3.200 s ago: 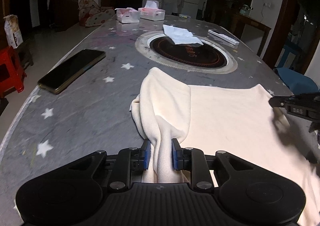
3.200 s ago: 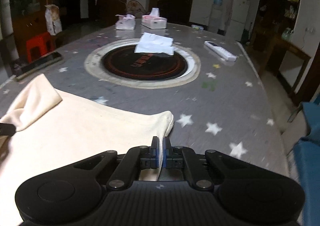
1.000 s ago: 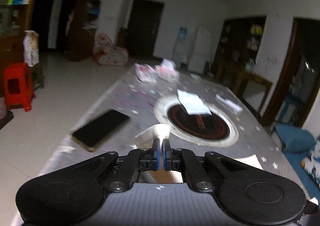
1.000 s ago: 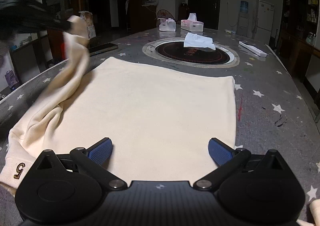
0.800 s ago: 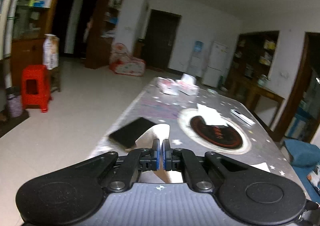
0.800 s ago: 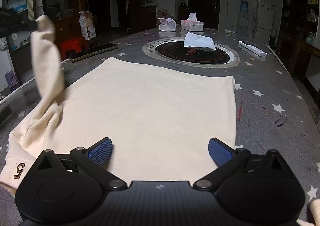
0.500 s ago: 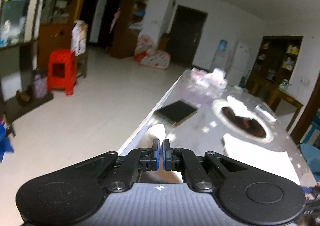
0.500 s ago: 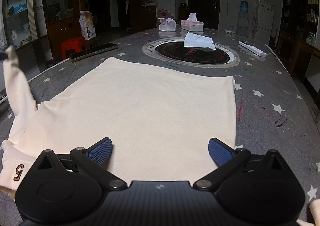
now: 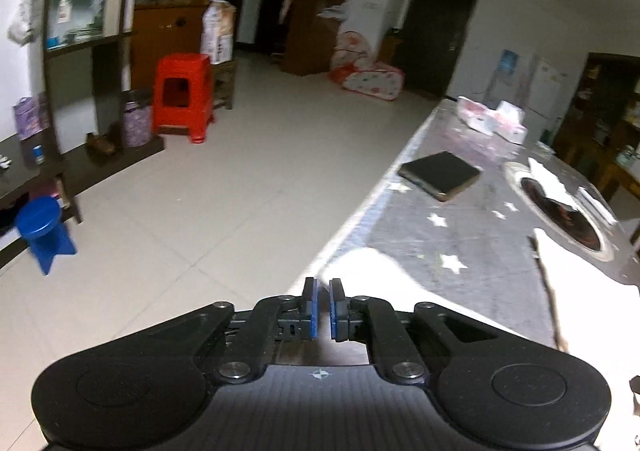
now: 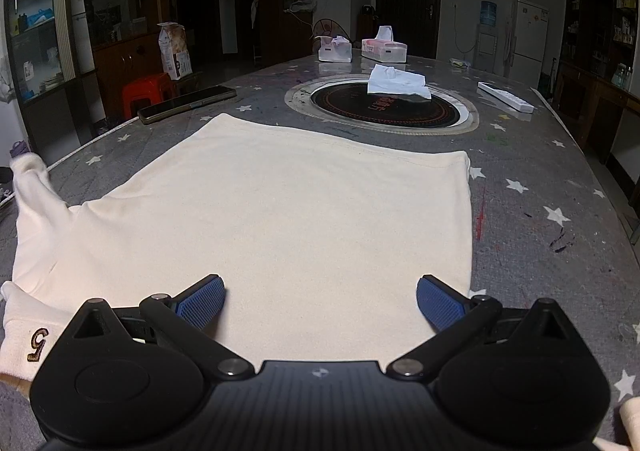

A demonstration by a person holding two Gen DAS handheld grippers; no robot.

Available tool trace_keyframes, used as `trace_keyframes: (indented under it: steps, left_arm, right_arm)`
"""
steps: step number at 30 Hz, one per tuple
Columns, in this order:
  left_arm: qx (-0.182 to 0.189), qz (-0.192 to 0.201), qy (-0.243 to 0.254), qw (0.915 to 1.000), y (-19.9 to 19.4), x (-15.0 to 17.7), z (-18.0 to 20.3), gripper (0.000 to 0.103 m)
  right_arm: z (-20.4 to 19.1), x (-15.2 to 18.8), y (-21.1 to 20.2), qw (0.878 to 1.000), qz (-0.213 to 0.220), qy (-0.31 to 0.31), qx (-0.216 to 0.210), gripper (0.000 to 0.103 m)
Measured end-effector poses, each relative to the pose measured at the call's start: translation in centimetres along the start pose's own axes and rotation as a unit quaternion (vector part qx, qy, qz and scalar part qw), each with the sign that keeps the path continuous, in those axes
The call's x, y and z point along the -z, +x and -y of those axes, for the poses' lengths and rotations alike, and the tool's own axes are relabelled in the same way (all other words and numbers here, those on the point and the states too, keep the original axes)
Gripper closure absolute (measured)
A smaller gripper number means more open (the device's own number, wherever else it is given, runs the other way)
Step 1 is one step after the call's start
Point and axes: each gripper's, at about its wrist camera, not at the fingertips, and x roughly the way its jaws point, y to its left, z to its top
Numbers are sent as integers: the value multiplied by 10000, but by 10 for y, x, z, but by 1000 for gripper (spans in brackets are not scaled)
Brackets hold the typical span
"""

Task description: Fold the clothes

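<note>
Two grippers are in play over one cream garment, which lies mostly flat on the table, its far hem just short of the round hob. The sleeve that was pinched and held high over the garment's left side a second ago now reaches out sideways from the body toward the table's left edge, its cuff end a little raised and blurred. In the left wrist view the left gripper has swung out past that edge, so the floor fills much of its frame and the cuff shows just ahead of the fingertips. Its fingers, clamped tight on the cloth half a second ago, have just been opening to a narrow slit; cloth sits ahead of and below that gap, and I cannot tell whether the pads still nip any of it. My reading is that the sleeve has been drawn out straight and is being let go, which leaves the garment spread and ready for the first proper fold. The right gripper has not shifted: fingers spread wide over the near part of the garment, holding nothing. A phone lies left of the hob, clear of the cloth.
</note>
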Motion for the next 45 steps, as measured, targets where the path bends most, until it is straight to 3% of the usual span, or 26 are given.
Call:
trace_keyframes:
  steps: [4, 7, 10, 12, 18, 26, 31, 37, 45]
  left_arm:
    - [-15, 49, -53, 10000, -8, -3, -5, 90]
    - [235, 91, 201, 9995, -11, -5, 10, 90]
    - [848, -25, 360, 9957, -5, -5, 29, 90]
    - [968, -145, 525, 9938, 6, -3, 41, 90]
    - [637, -469, 892, 9929, 45, -4, 57, 93]
    - [-3, -136, 1765, 9842, 71, -14, 68, 93]
    - [53, -229, 1510, 9883, 66, -18, 63, 92]
    - [203, -177, 1637, 9861, 50, -10, 67, 90]
    - [54, -225, 1649, 9860, 42, 2, 55, 88]
  right_arm:
    - [0, 0, 0, 10000, -1, 3, -2, 0]
    - [0, 0, 0, 10000, -1, 4, -2, 0]
    - [0, 0, 0, 10000, -1, 4, -3, 0]
    - [1, 0, 0, 10000, -1, 4, -3, 0]
    - [1, 0, 0, 10000, -2, 9, -8, 0]
    - [-1, 0, 0, 10000, -7, 0, -8, 0]
    - [-5, -4, -3, 9998, -105, -185, -32, 0]
    - [-44, -14, -23, 9953, -32, -754, -604, 0]
    - [-107, -5, -18, 9787, -269, -1590, -1268, 0]
